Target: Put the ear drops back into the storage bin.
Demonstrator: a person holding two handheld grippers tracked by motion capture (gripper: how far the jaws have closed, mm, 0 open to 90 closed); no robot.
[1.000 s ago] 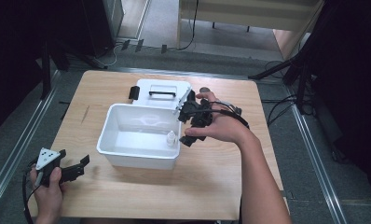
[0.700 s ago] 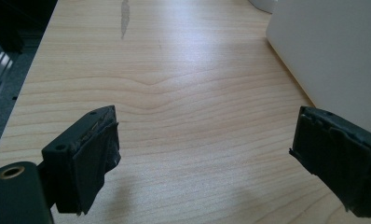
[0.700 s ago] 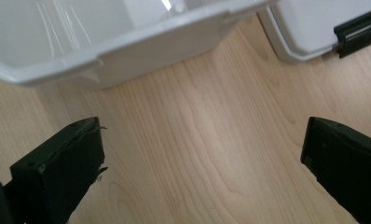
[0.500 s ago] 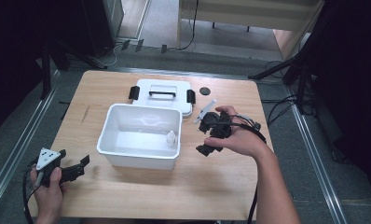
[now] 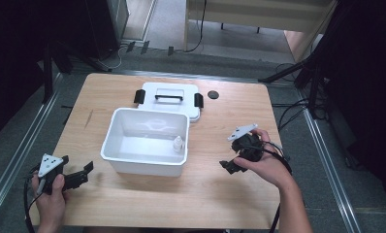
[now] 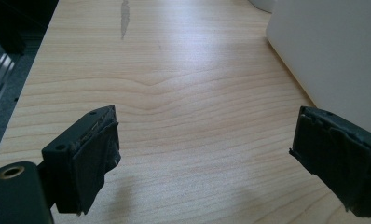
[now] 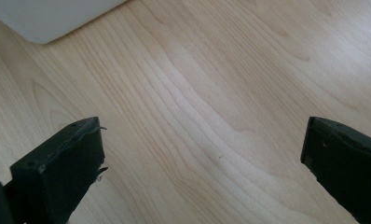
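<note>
1. My right gripper (image 5: 230, 166) hangs over pale grained bench (image 5: 230, 204), jaws wide, empty.
2. My left gripper (image 5: 82, 173): jaws wide, empty.
3. Small white bottle (image 5: 178, 143) stands inside the smooth rectangular white box (image 5: 142, 165).

We see a white tub (image 5: 145, 148) ahead of the left tongs (image 5: 79, 175) — plain, no pattern — with a small white bottle (image 5: 178, 143) inside. Beyond it lies a white lid (image 5: 169, 99) with a black handle and black clips. The table (image 5: 230, 194) under both tongs is pale wood with wavy grain. The right tongs (image 5: 228, 166) are black, topped by a grey plate; past them sits a small black disc (image 5: 213, 94).
</note>
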